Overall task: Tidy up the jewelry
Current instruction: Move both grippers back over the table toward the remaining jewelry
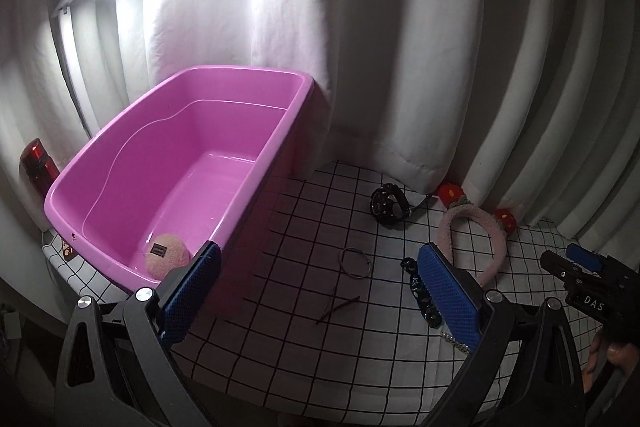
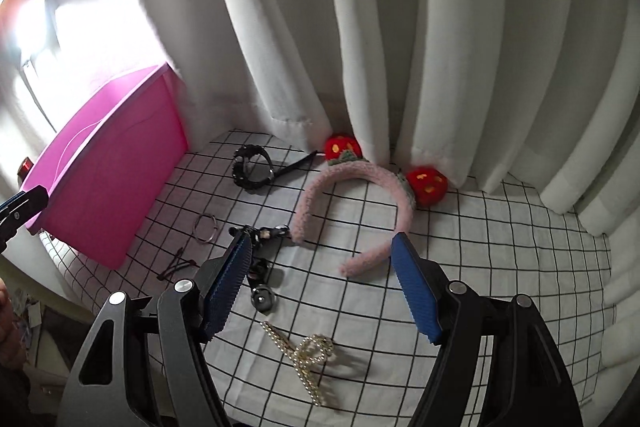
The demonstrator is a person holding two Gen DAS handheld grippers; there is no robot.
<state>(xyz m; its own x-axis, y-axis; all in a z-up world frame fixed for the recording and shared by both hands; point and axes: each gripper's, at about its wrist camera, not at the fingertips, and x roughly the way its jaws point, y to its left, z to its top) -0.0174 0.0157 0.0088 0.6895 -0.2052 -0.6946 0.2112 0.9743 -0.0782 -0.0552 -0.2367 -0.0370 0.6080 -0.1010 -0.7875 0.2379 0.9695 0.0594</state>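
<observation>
Both grippers, left (image 1: 316, 293) and right (image 2: 320, 281), have fingers spread, holding nothing. Centre frame, the headband (image 2: 352, 195) lies on the desk (image 2: 500, 247): probably light, soft; grip its padded arch.

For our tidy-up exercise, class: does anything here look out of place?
Yes. Only a pink puff lies in the pink tub. The watch, headband, ring, hairpins and pearl clip lie scattered on the checked cloth, outside it.
</observation>
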